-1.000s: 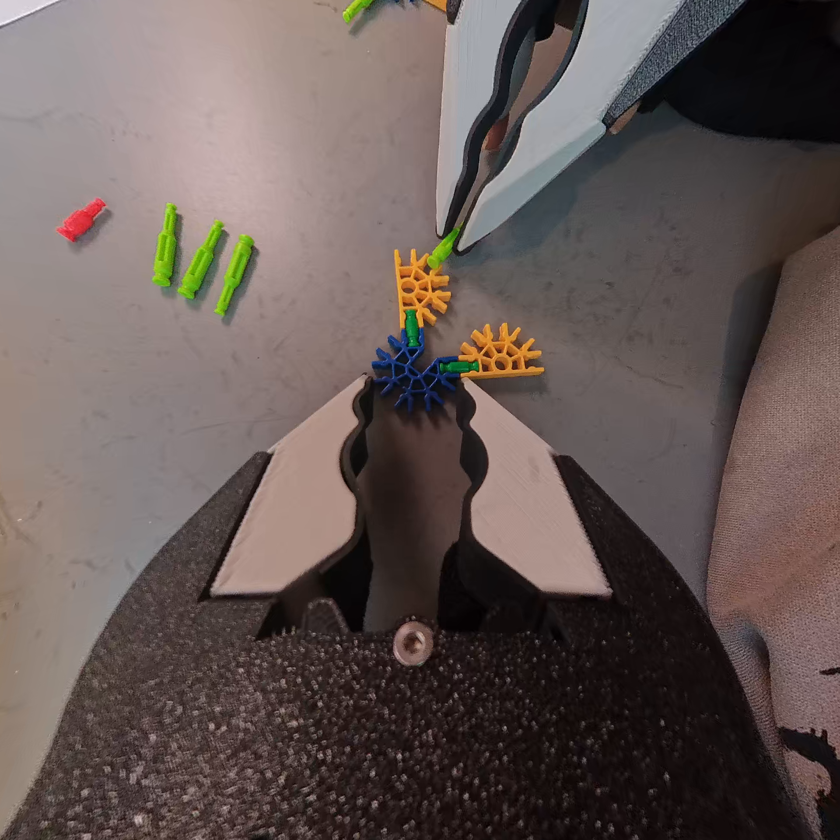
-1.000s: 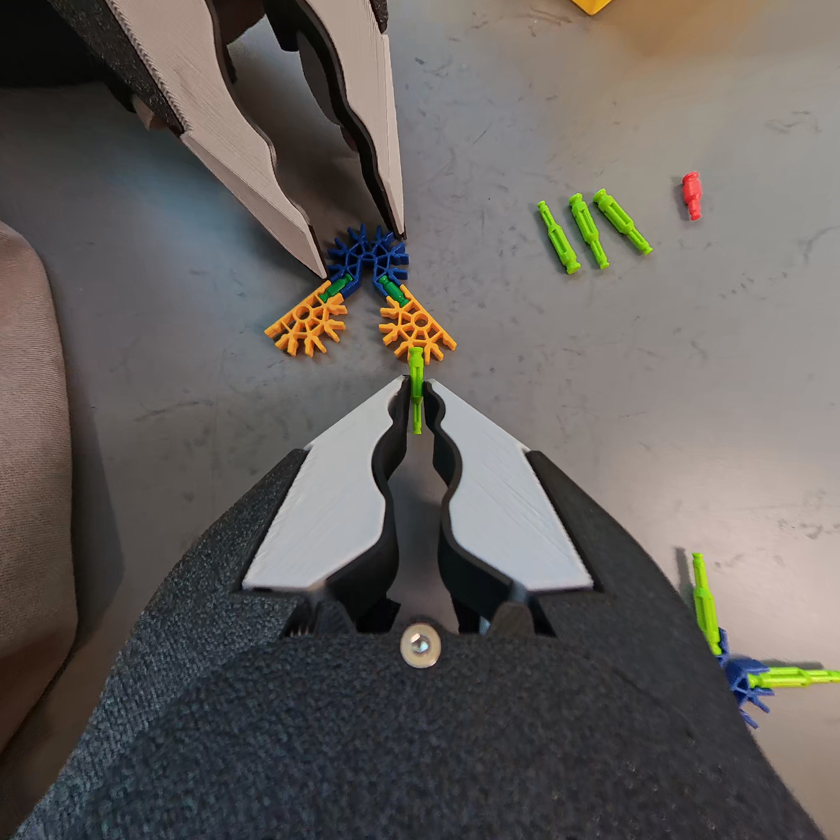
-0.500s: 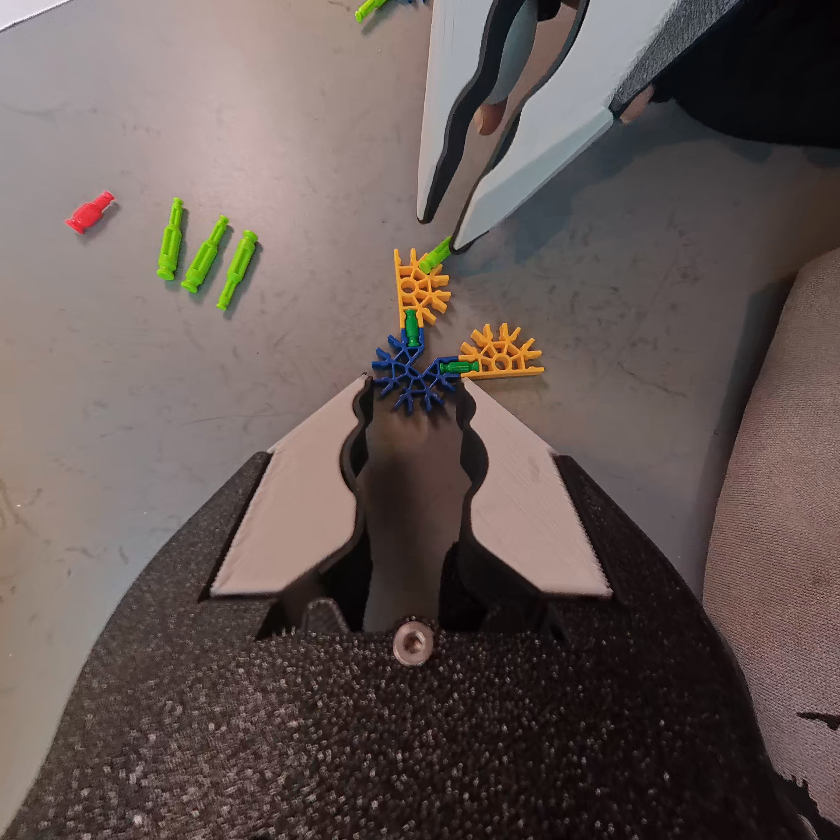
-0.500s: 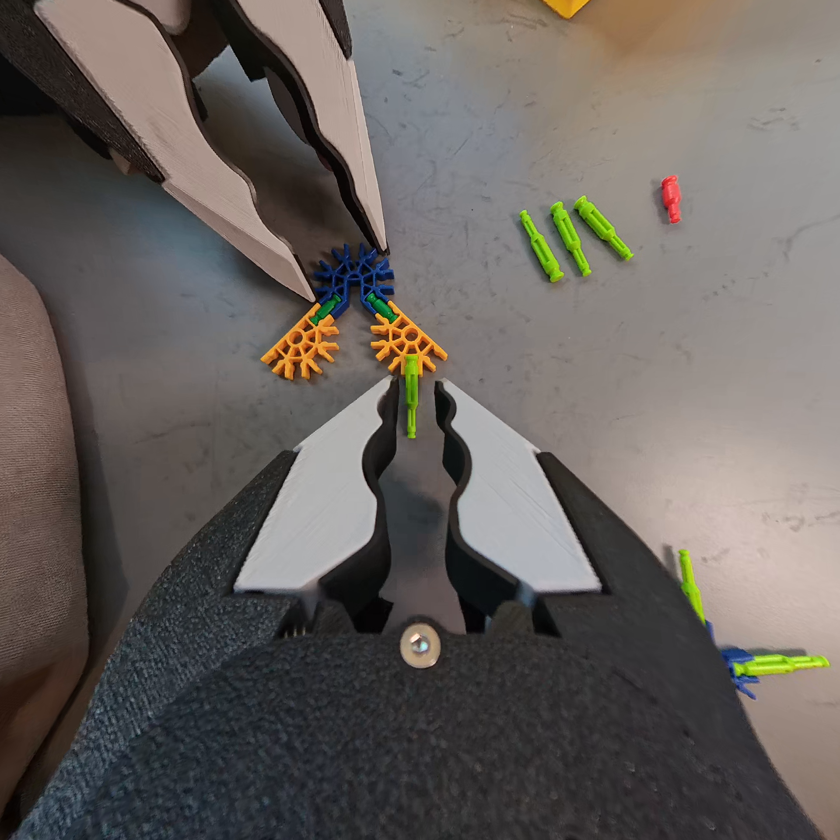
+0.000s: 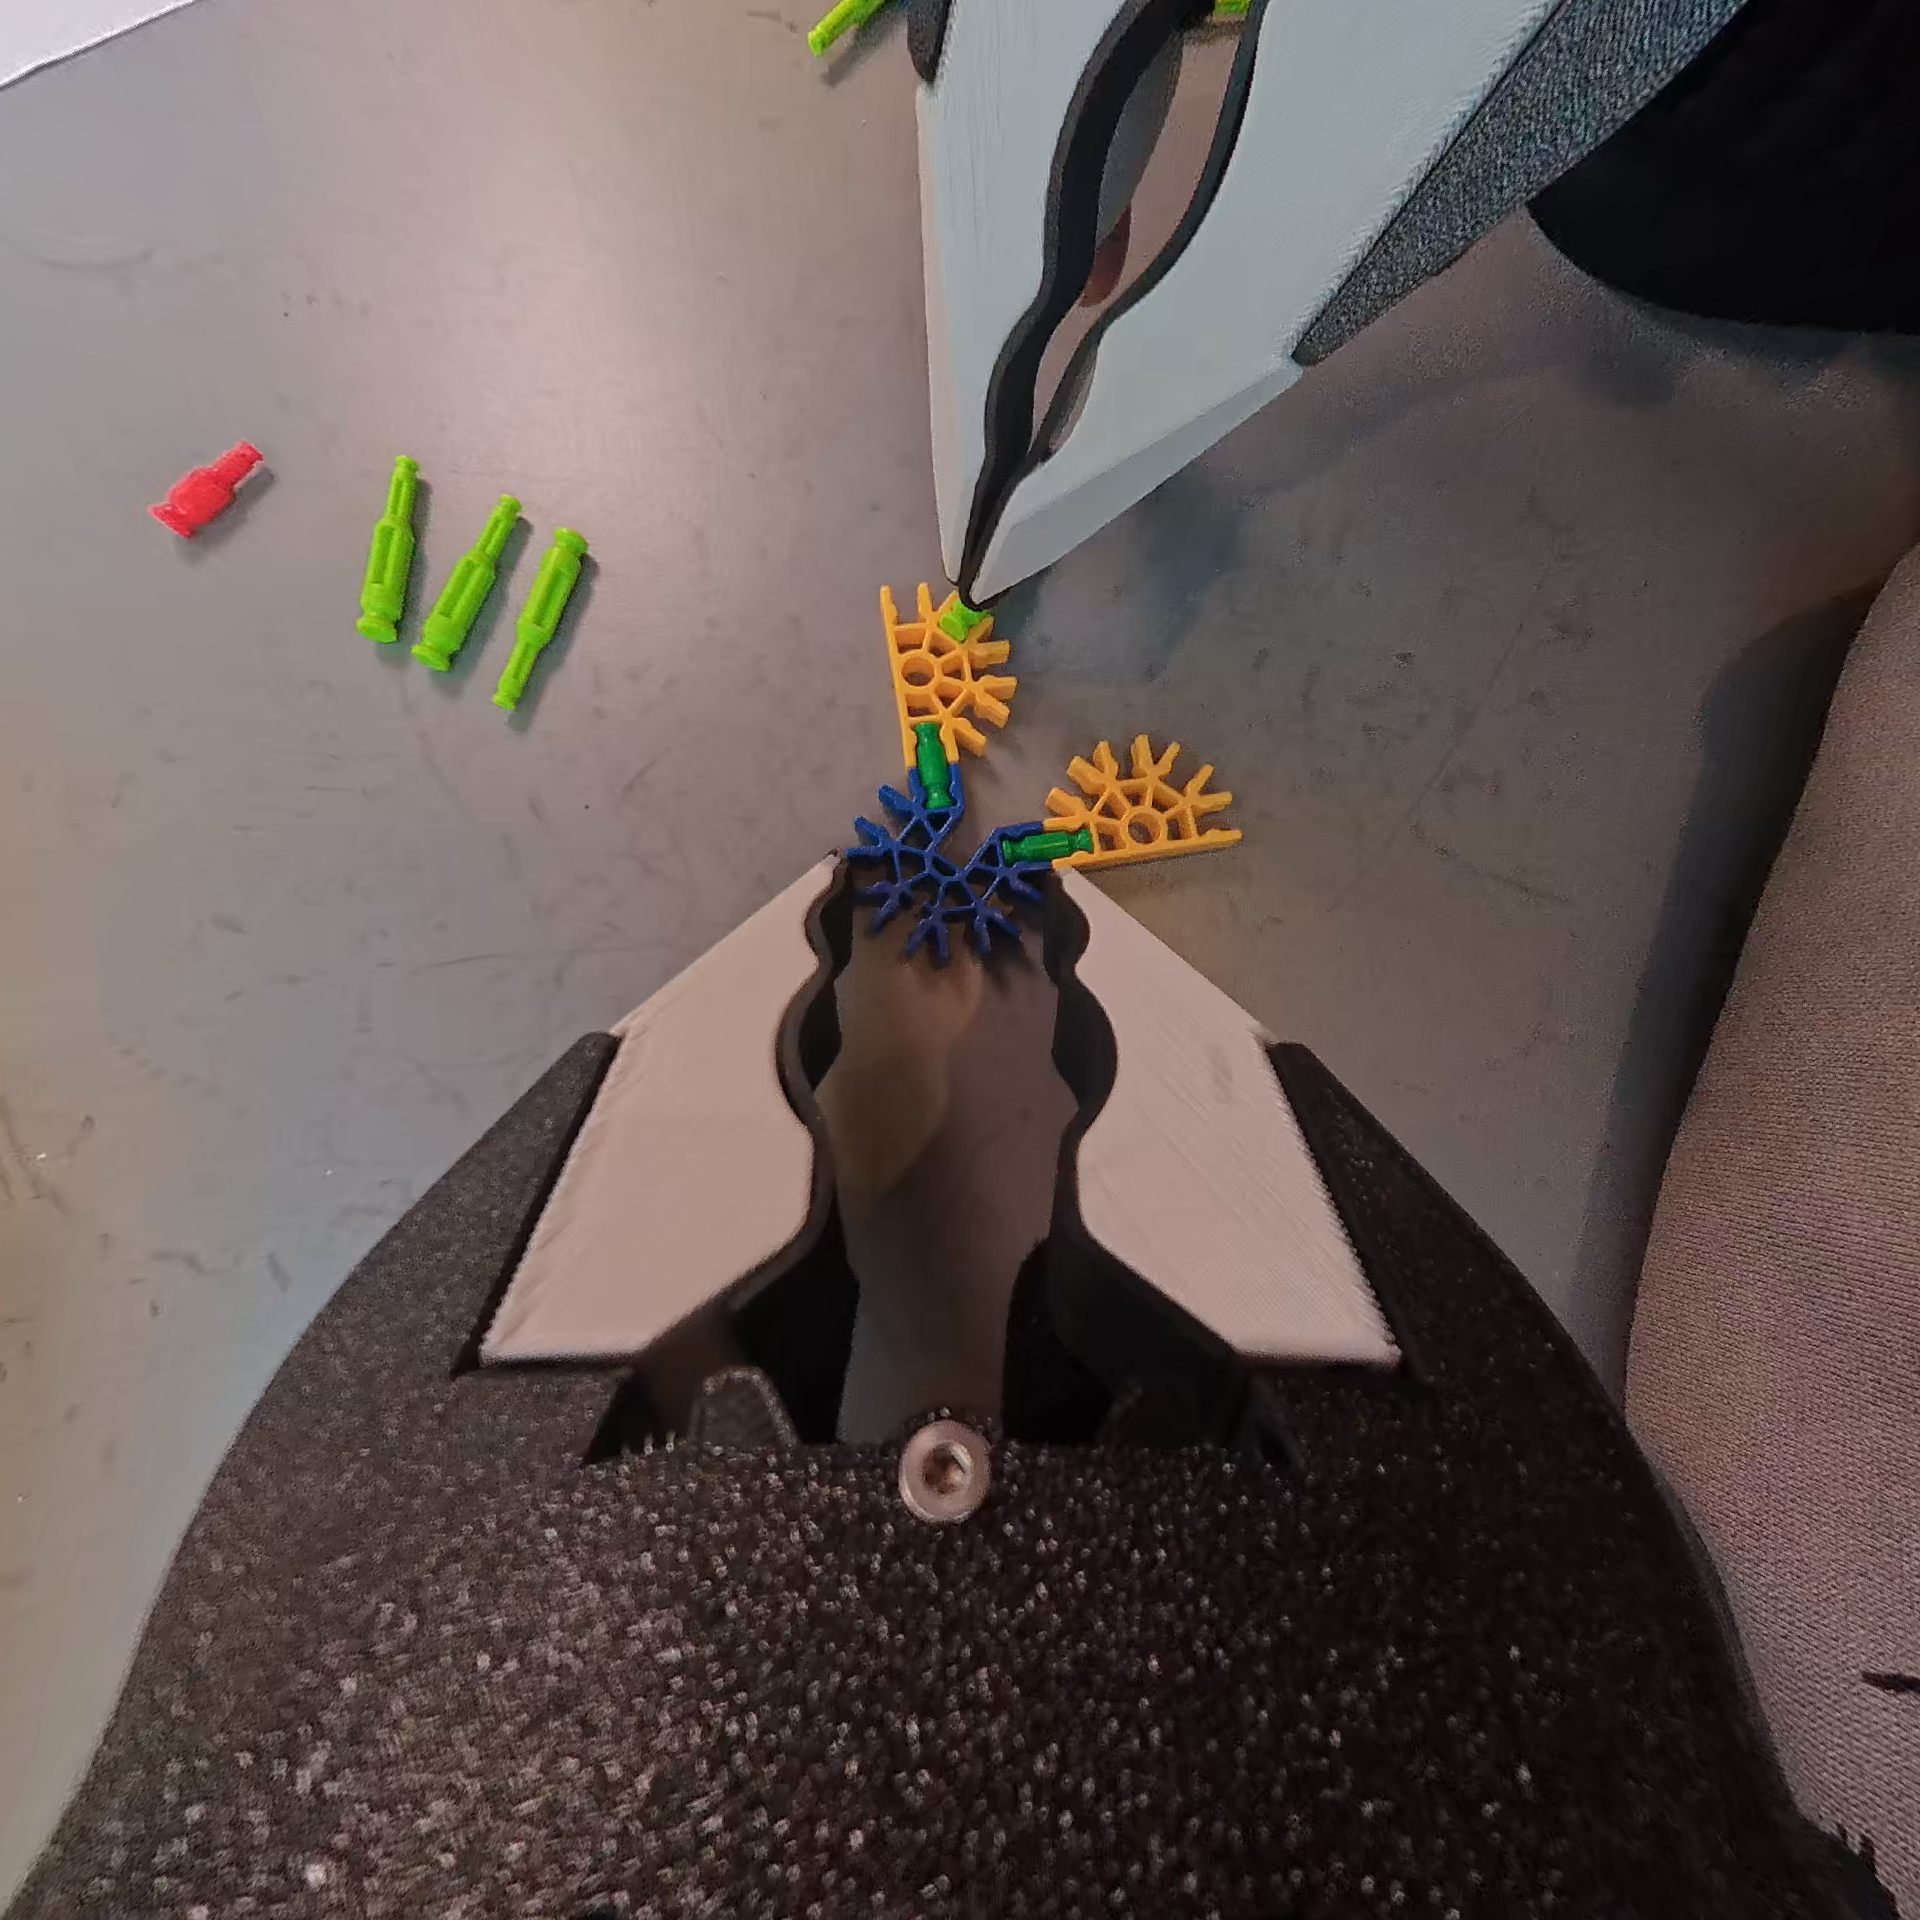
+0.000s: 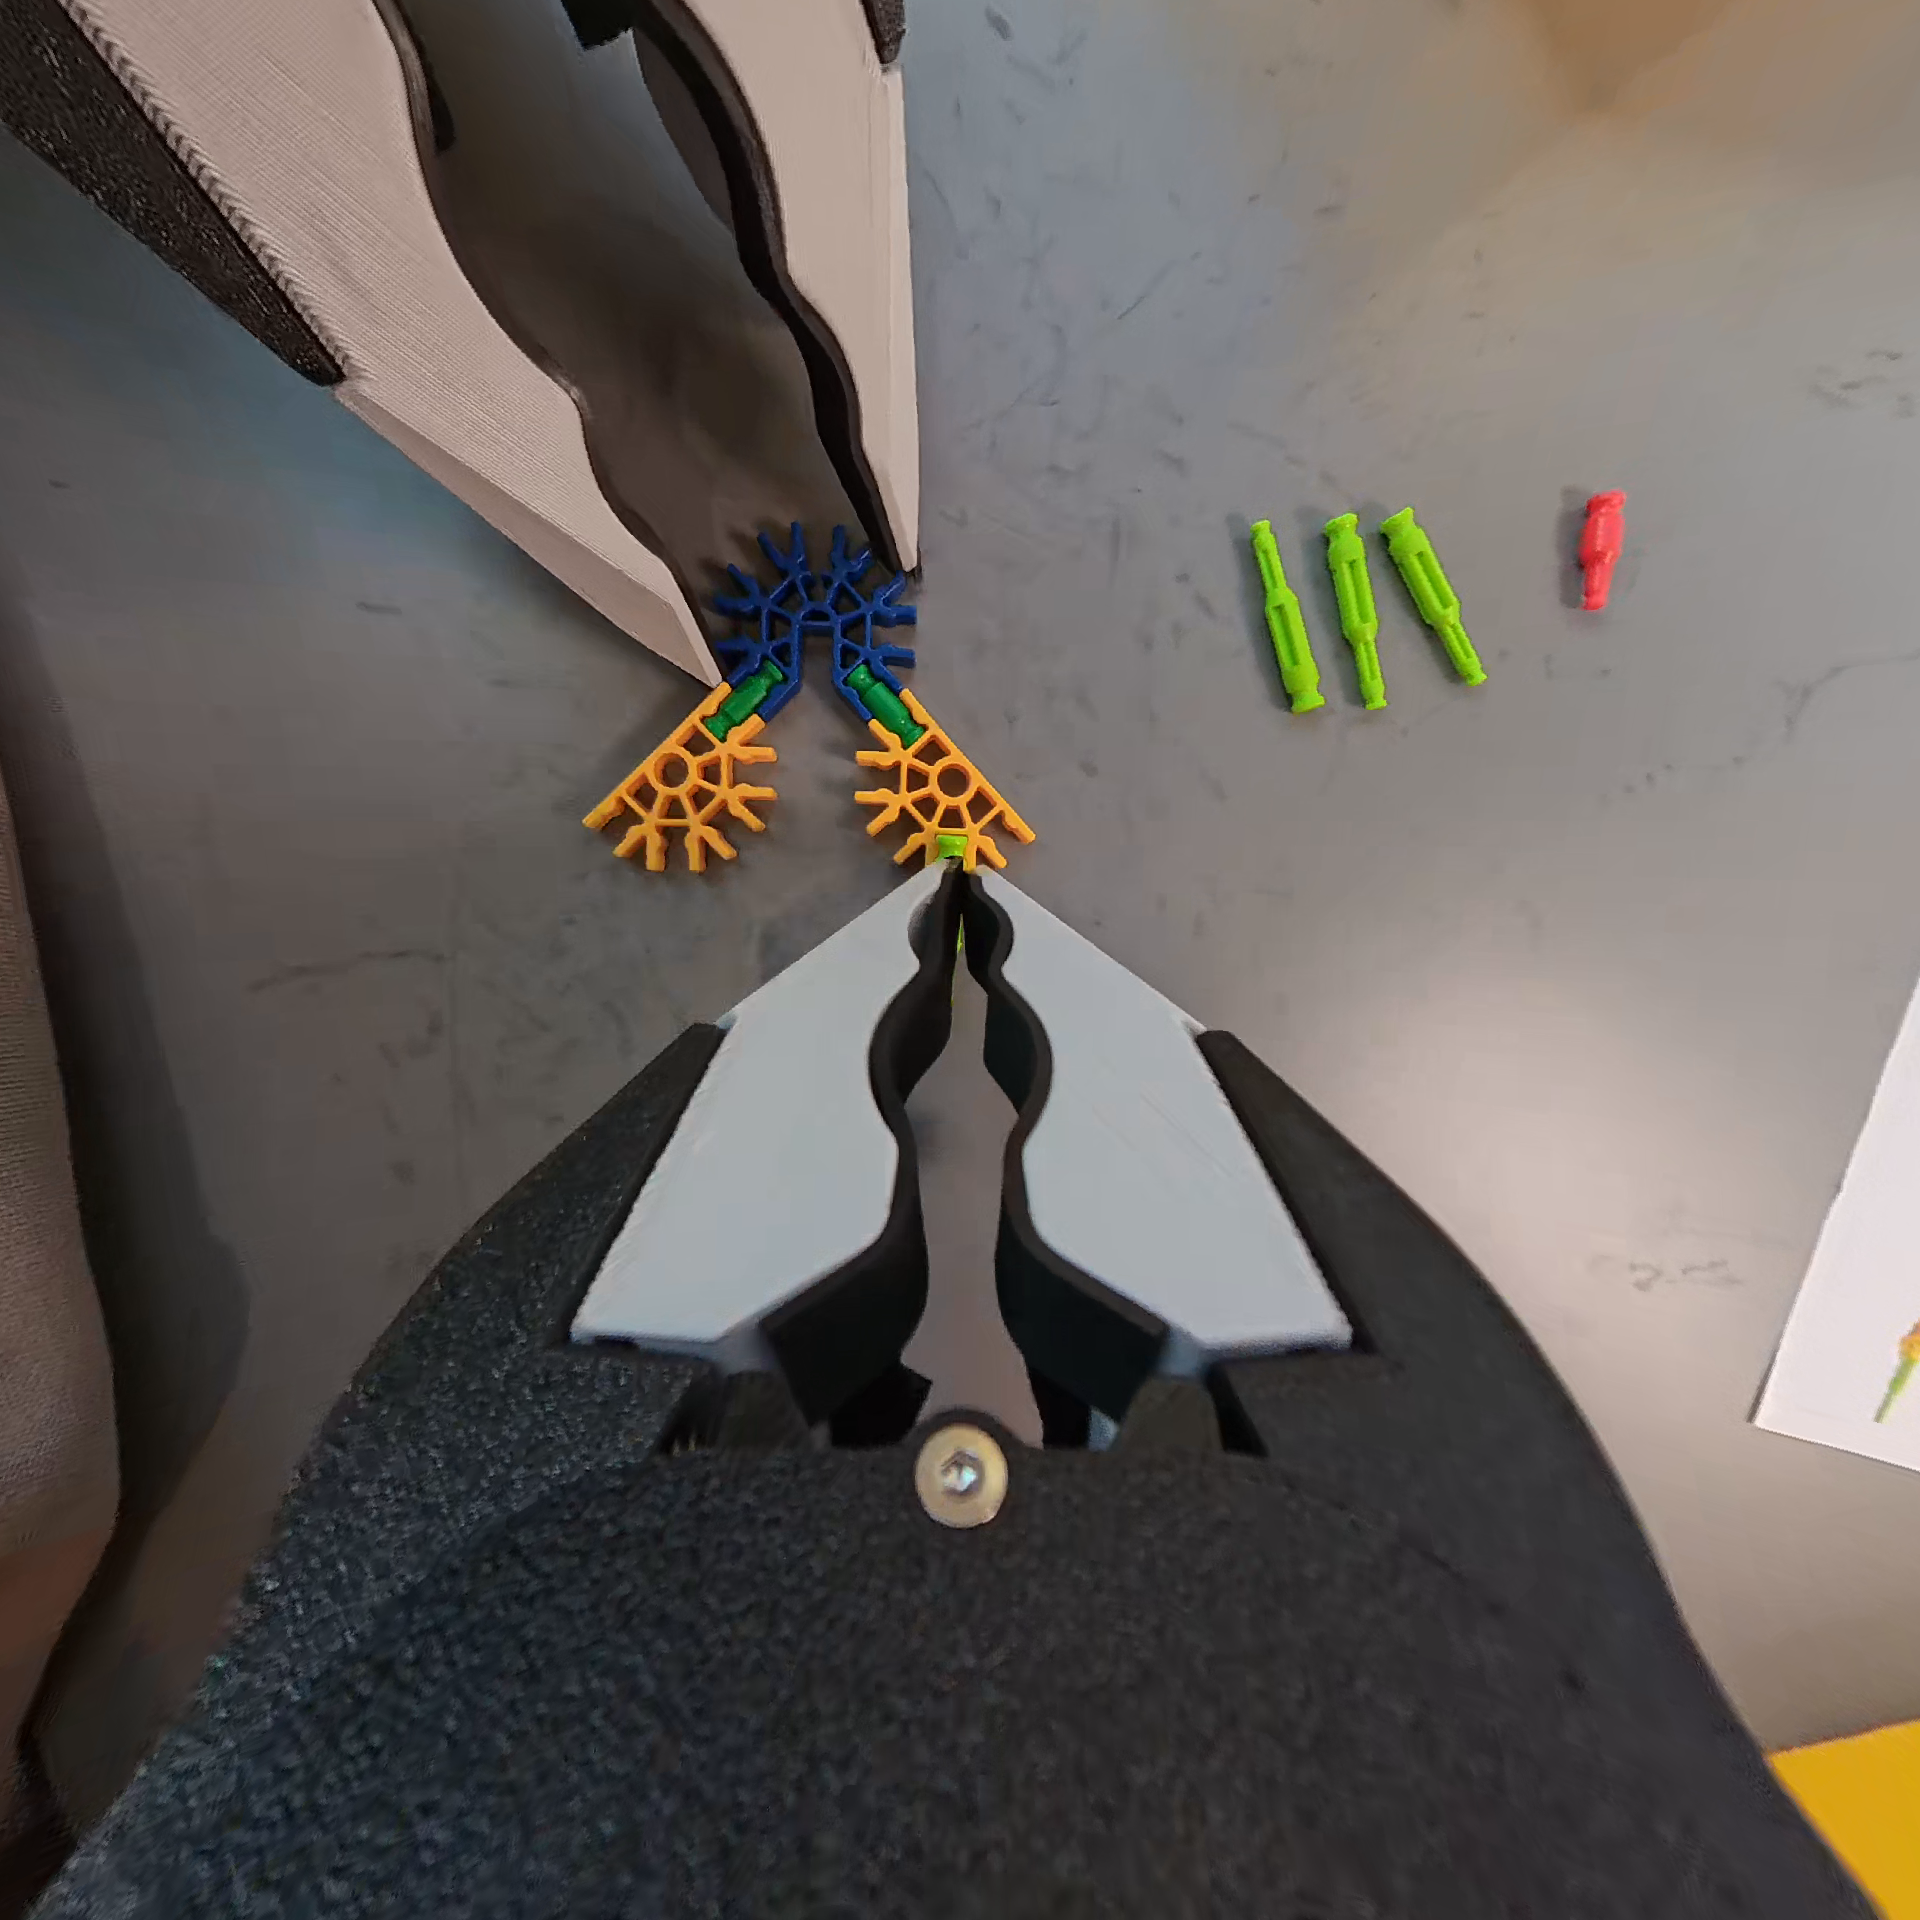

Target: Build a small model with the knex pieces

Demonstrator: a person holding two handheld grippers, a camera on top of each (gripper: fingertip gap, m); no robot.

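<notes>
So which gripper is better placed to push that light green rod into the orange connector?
Right. The right gripper is shut on the light green rod at the orange connector; the left gripper brackets the blue connector.

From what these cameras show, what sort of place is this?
Probably a workbench for assembling a plastic construction toy: a scuffed grey tabletop, a half-built blue and orange connector piece, loose green rods laid out in a row, and a printed picture sheet at the edge.
</notes>
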